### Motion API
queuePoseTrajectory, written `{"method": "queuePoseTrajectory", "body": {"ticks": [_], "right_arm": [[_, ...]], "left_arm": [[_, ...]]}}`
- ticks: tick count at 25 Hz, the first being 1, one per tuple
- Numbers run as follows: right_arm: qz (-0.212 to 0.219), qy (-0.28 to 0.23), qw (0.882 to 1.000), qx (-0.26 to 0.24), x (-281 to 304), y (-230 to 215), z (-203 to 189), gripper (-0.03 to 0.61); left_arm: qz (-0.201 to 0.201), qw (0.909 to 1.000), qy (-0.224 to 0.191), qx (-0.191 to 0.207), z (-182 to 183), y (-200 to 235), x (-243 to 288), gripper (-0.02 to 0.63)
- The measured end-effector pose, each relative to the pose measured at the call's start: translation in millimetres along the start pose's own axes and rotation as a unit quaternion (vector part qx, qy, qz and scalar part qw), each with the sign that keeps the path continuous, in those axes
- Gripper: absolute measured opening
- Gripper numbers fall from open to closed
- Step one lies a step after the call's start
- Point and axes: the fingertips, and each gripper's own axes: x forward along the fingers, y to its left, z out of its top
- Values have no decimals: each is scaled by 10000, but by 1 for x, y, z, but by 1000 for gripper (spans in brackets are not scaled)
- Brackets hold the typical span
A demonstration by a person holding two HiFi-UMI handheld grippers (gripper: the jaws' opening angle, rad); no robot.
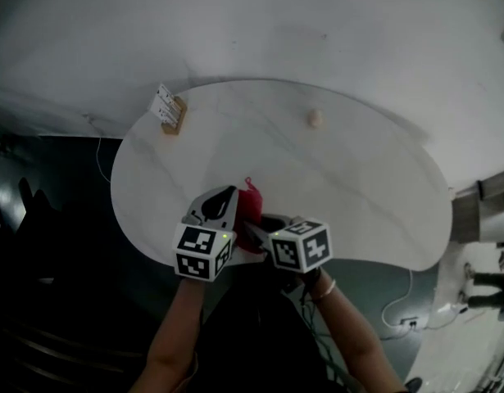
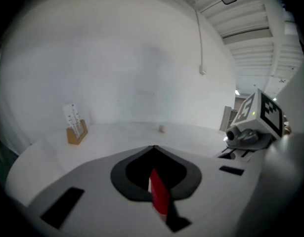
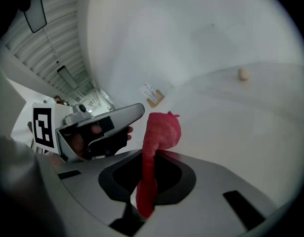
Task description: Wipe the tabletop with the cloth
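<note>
The red cloth point(image 1: 250, 205) is bunched at the near edge of the white tabletop point(image 1: 333, 178), held between both grippers. My left gripper point(image 1: 221, 199) is shut, and a thin red strip of the cloth point(image 2: 159, 197) shows pinched in its jaws. My right gripper point(image 1: 256, 231) is shut on the cloth too, and a red wad of it point(image 3: 162, 129) sticks up past the jaw tips. In the right gripper view the left gripper point(image 3: 100, 126) is close by on the left. The left gripper view has the right gripper point(image 2: 254, 124) at its right.
A wooden card holder point(image 1: 170, 113) stands near the table's far left edge. A small beige lump point(image 1: 315, 119) lies on the far middle of the top. Dark floor surrounds the table, with cables and a power strip point(image 1: 409, 321) at the lower right.
</note>
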Motion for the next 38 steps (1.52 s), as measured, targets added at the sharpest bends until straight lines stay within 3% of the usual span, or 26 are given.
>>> {"method": "queuePoseTrajectory", "body": {"ticks": [5, 12, 17, 26, 33, 38], "right_arm": [[475, 611, 9969, -124, 32, 33, -38, 44], [-210, 1036, 9914, -771, 24, -5, -58, 44], [-658, 920, 9909, -726, -11, -47, -61, 44], [-1772, 521, 9828, -31, -116, -144, -77, 44], [-2714, 106, 9595, 750, -210, -213, -112, 44], [-3139, -40, 9439, 1024, -255, -239, -132, 44]], "left_arm": [[667, 9973, 26, -294, -22, 32, -36, 3], [765, 9963, 71, -387, -33, 17, -45, 3], [328, 9992, 122, -204, -30, -20, -19, 3], [-713, 9969, 243, 223, -22, -114, 40, 3], [-1389, 9884, 306, 533, -17, -181, 66, 3], [-1635, 9835, 303, 708, -13, -211, 74, 3]]}}
